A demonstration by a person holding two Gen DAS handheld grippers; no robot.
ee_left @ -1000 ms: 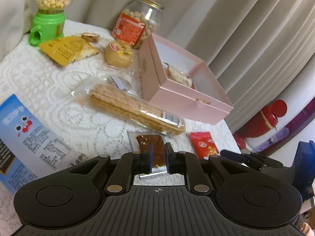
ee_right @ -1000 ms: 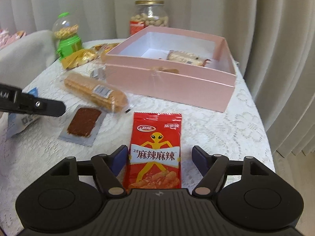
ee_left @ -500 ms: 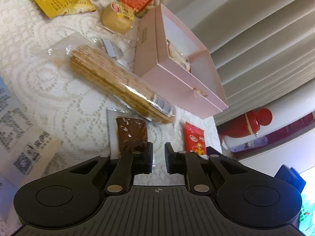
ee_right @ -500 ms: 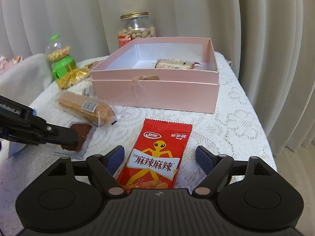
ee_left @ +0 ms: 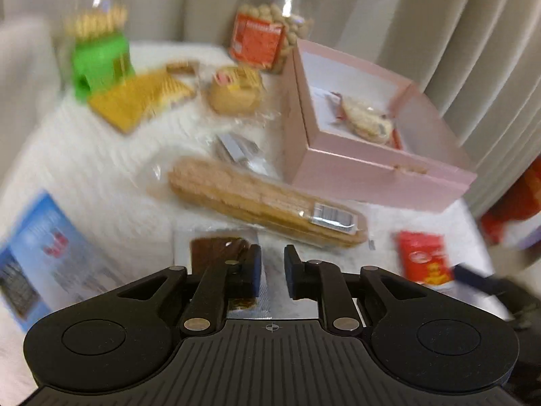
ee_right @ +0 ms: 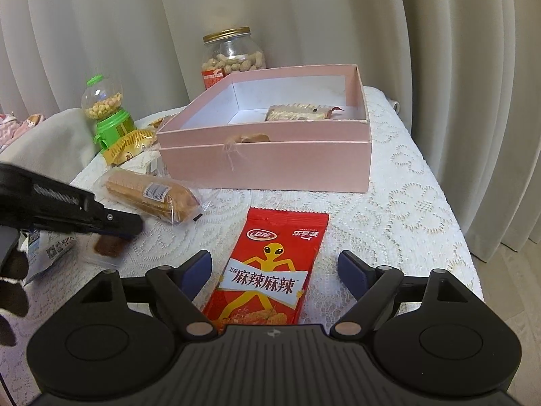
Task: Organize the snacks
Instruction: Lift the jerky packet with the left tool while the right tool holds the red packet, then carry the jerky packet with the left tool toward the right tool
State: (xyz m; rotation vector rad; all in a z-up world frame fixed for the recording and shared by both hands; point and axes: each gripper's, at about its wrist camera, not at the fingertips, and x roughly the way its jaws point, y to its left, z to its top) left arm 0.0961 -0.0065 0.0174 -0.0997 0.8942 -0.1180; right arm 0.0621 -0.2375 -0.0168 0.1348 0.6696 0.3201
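Observation:
My left gripper (ee_left: 272, 253) hovers over a brown snack in a clear packet (ee_left: 216, 247) that lies flat on the lace tablecloth. Its jaws are opening, with a narrow gap and nothing pinched between them. In the right wrist view the left gripper (ee_right: 133, 225) covers part of that brown packet (ee_right: 108, 247). My right gripper (ee_right: 274, 260) stands open, one finger on each side of a red spicy-snack packet (ee_right: 274, 280) lying on the table, not touching it. Behind it an open pink box (ee_right: 270, 165) holds one wrapped biscuit bar (ee_right: 297, 113).
A long wafer pack (ee_right: 152, 193) lies left of the box. Further back are a yellow packet (ee_right: 128, 145), a green candy dispenser (ee_right: 108, 111) and a peanut jar (ee_right: 233, 57). A blue packet (ee_left: 37, 253) lies at the left. Curtains hang close behind, and the table edge is near on the right.
The left gripper has swung in over the brown packet and its jaws have parted a little. The right jaws have widened around the red packet.

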